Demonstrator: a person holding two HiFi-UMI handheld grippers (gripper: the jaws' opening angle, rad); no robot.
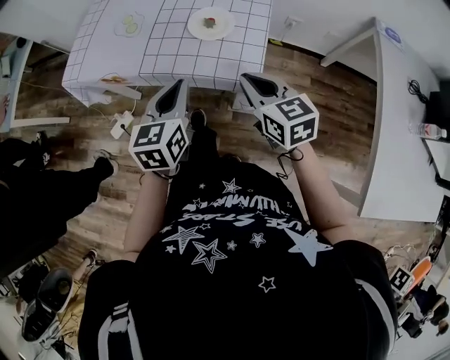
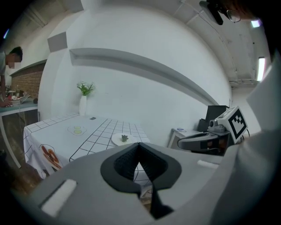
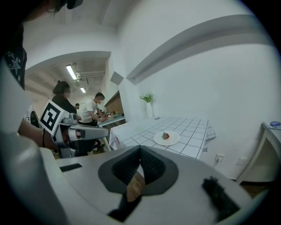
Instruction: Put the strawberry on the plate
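A strawberry [image 1: 209,22] sits on a white plate [image 1: 225,29] at twelve o'clock on the gridded tabletop [image 1: 176,49]. The left tool [image 1: 177,90] and right tool [image 1: 252,83], both closed and empty, hover off its six o'clock edge.

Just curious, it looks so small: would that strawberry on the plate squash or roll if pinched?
Probably light, since the strawberry looks tiny on its plate. Its rounded shape might let it roll if nudged. Whether it is soft fruit or a hard model, I cannot tell.
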